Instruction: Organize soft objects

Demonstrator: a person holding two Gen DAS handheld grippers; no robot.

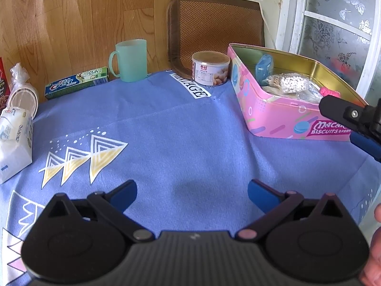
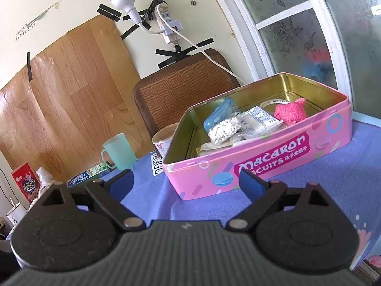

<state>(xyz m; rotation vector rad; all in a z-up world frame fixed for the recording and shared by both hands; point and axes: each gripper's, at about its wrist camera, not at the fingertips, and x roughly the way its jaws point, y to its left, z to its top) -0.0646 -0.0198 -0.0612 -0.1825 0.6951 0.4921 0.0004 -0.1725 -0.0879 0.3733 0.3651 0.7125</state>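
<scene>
Both tools spread: left tool (image 1: 192, 191) low over cloth (image 1: 181, 128), right tool (image 2: 185, 182) facing tin (image 2: 262, 162).

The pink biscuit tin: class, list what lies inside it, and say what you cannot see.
Inside the pink biscuit tin: a blue case, a bag of white beads, a printed white packet, a pink knitted piece and a tape roll. Whatever lies under the pile is covered.

Can (image 1: 210, 68) left of tin (image 1: 281, 119); mug (image 1: 129, 60) further left.
</scene>
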